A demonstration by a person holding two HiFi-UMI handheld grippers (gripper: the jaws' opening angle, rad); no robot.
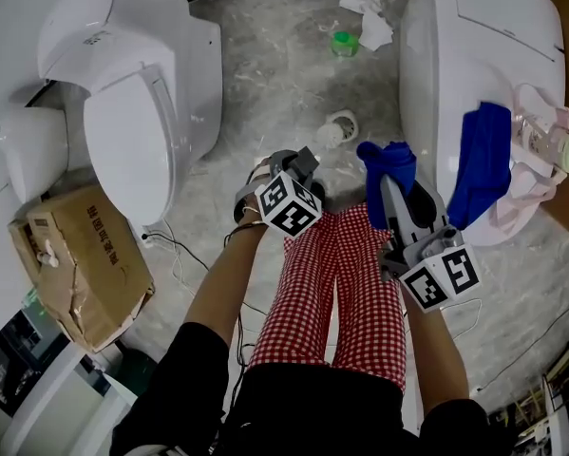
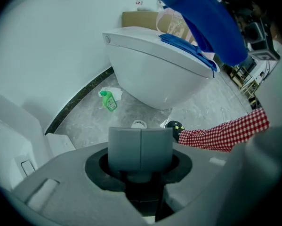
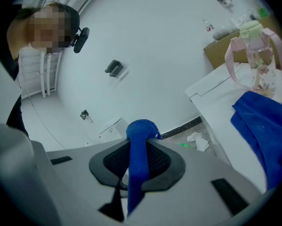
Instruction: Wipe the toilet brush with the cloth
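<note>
Right gripper (image 3: pixel 139 155) clamped on cloth (image 3: pixel 141 128): blue wad bunched above tips, tail hanging down between jaws. Sits over checked trousers (image 1: pixel 336 283), just beside right toilet (image 1: pixel 436 55). Spare cloth (image 1: pixel 482 164), also blue, draped on that toilet's lid, touching pink bottle (image 1: pixel 542 145). Left gripper (image 2: pixel 140 147) pads pressed together, nothing in them, pointing down at floor. Green spray bottle (image 2: pixel 108 100) on floor near wall.
</note>
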